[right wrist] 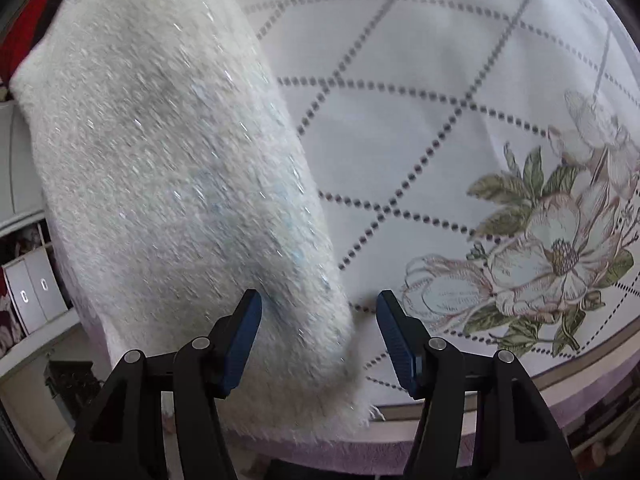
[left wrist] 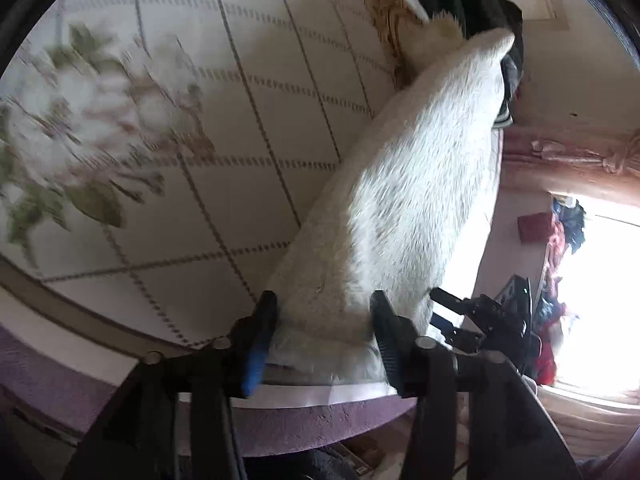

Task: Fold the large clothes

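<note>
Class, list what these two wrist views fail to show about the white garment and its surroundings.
- White fuzzy garment: right view, its top runs off the frame; the kind of garment stays unclear.
- Its near end: left view, partly behind the left gripper.
- Dark clothes pile: left view, cut by the edge.
- Window area: left view, washed out by glare.
- Printed flower: left view, blurred.

Both of the 2 fisheye views look steeply down, close, from just behind their own fingers over the near bed edge. The left wrist view has the white fuzzy garment (left wrist: 420,184) at centre right; the right wrist view has it (right wrist: 168,168) at left. Both share the flowered bedspread (left wrist: 248,128) (right wrist: 420,140).
</note>
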A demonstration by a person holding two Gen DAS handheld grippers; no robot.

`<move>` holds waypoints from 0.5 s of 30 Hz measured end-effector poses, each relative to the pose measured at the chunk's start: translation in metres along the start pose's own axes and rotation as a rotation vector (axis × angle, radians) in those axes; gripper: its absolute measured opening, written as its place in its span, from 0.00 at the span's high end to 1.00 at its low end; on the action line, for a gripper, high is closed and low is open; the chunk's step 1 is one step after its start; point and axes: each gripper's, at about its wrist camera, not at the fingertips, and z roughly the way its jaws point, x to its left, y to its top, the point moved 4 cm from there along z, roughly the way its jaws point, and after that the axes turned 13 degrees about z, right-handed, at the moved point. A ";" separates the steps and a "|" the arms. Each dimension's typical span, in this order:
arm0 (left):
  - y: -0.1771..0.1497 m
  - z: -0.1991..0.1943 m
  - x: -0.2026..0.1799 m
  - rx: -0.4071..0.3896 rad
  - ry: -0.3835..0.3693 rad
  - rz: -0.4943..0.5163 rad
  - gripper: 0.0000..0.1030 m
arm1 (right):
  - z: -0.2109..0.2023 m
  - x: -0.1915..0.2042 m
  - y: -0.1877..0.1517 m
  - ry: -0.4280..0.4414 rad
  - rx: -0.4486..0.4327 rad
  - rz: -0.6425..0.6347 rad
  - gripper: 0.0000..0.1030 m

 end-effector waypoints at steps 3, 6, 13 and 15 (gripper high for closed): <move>0.002 -0.013 -0.004 -0.043 0.075 0.011 0.56 | 0.000 0.020 -0.006 0.012 -0.025 0.009 0.40; -0.008 -0.015 -0.005 -0.059 0.104 0.043 0.56 | -0.022 -0.006 -0.024 -0.017 -0.071 0.028 0.40; -0.009 0.027 -0.023 -0.003 0.205 0.140 0.59 | 0.001 0.002 -0.084 -0.111 0.033 -0.032 0.66; -0.011 0.037 -0.032 -0.016 0.166 0.147 0.73 | -0.006 0.004 -0.087 -0.090 -0.025 -0.004 0.76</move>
